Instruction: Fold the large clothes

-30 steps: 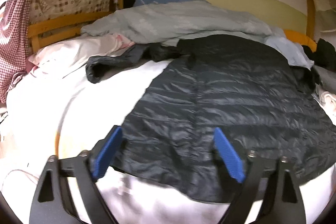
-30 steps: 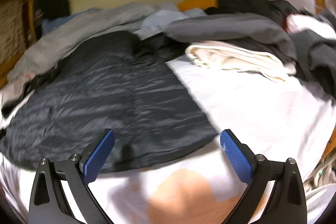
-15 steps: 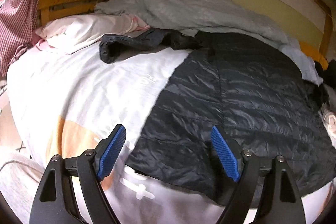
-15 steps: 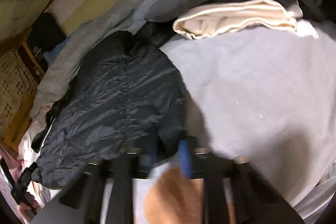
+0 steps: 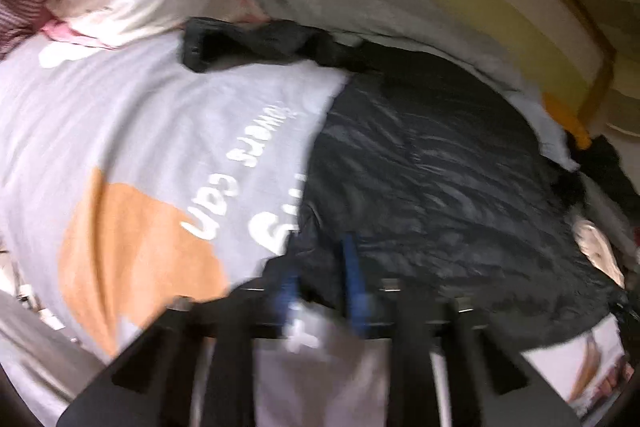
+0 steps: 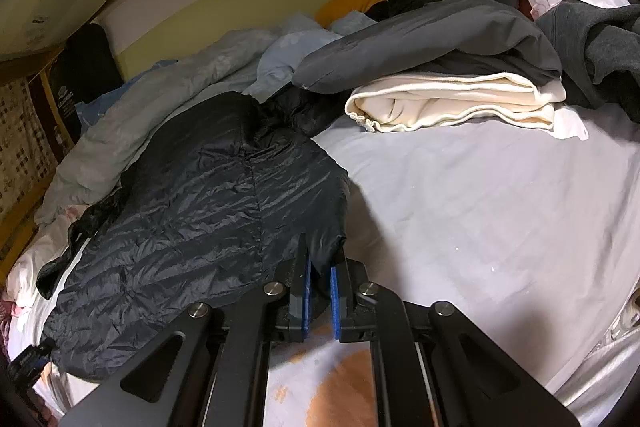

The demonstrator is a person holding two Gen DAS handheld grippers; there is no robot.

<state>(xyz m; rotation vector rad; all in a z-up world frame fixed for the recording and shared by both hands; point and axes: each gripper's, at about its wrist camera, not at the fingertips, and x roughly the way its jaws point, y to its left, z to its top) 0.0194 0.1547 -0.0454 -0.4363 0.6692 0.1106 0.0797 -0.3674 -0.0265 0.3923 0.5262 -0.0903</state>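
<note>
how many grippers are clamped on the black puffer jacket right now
2: the left gripper pinches the black puffer jacket at its near-left hem corner; the right gripper pinches the near-right corner.

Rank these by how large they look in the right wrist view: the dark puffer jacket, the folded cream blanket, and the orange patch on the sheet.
1. dark puffer jacket, by far the largest.
2. folded cream blanket.
3. orange patch, though it is partly hidden by the gripper and close to the camera, so its rank against the blanket is unsure.
</note>
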